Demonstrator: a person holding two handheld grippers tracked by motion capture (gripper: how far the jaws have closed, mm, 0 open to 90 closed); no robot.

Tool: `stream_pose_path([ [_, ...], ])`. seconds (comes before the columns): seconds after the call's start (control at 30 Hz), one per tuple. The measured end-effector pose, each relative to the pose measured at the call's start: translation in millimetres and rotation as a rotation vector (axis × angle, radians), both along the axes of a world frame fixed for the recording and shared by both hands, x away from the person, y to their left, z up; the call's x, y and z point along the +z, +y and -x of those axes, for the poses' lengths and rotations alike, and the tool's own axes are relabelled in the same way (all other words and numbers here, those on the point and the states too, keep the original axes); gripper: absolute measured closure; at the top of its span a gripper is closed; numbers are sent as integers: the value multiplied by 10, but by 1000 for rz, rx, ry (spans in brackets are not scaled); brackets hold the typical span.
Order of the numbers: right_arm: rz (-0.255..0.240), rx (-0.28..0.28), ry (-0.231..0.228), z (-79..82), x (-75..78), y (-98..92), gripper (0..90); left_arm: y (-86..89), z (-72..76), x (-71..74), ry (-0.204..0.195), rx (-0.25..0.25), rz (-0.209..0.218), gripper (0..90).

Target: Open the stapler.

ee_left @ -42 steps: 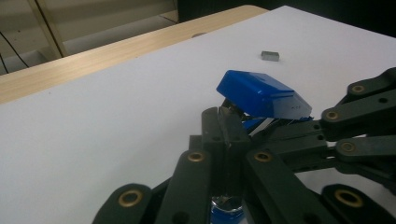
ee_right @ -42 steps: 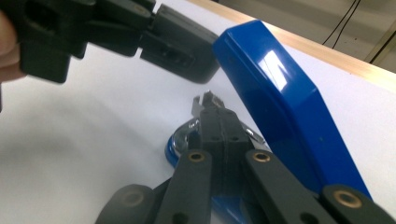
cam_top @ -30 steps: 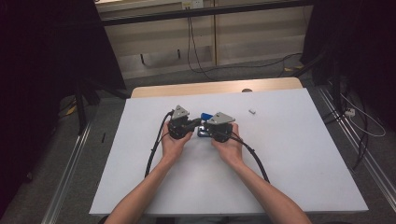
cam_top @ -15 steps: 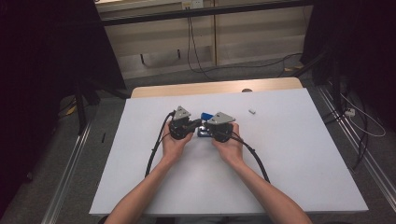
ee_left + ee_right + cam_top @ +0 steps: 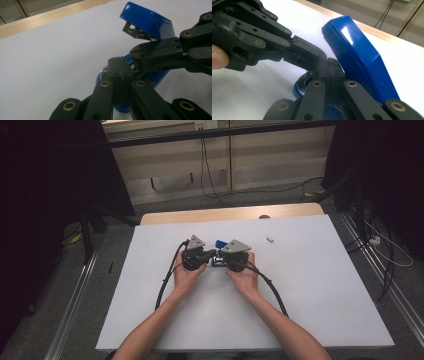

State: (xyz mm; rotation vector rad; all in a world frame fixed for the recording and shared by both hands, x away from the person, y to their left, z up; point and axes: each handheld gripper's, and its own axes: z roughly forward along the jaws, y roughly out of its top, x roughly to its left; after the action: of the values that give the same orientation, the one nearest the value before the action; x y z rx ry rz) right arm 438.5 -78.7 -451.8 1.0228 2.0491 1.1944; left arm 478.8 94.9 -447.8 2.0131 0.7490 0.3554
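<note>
A blue stapler (image 5: 219,243) lies mid-table with its top arm (image 5: 147,22) swung up and open; the staple channel shows under its tip. My left gripper (image 5: 119,62) is shut, its closed tips over the stapler's blue base (image 5: 120,107). My right gripper (image 5: 331,63) is also shut, and its tips sit by the base's metal plate (image 5: 302,83), right under the raised arm (image 5: 359,57). The two grippers' tips meet nose to nose over the base. In the high view the left gripper (image 5: 206,256) and right gripper (image 5: 223,258) stand side by side, one in each hand.
A white sheet covers the table (image 5: 310,300), with a wooden edge (image 5: 235,213) at the far side. A small white object (image 5: 270,239) lies to the right of the grippers. Black cables (image 5: 167,280) trail back from each gripper toward the person.
</note>
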Motion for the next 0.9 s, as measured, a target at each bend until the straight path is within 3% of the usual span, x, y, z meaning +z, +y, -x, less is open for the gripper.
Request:
stream_pose_path([
  [0.1,-10,-10,-9,-10,-6,26,900,-1,3,-1,-1,0,0,900],
  [0.27,-13,-12,-70,12,34,63,900,-1,7,-6,-13,0,-2,900],
  [0.33,-28,-17,-65,8,45,53,900,-3,9,-7,-15,0,-1,900],
  [0.57,-6,-24,-91,17,79,25,900,12,-3,-10,-6,-4,7,900],
  [0.9,-34,-28,-77,15,107,-18,900,8,1,-14,-5,-5,11,900],
])
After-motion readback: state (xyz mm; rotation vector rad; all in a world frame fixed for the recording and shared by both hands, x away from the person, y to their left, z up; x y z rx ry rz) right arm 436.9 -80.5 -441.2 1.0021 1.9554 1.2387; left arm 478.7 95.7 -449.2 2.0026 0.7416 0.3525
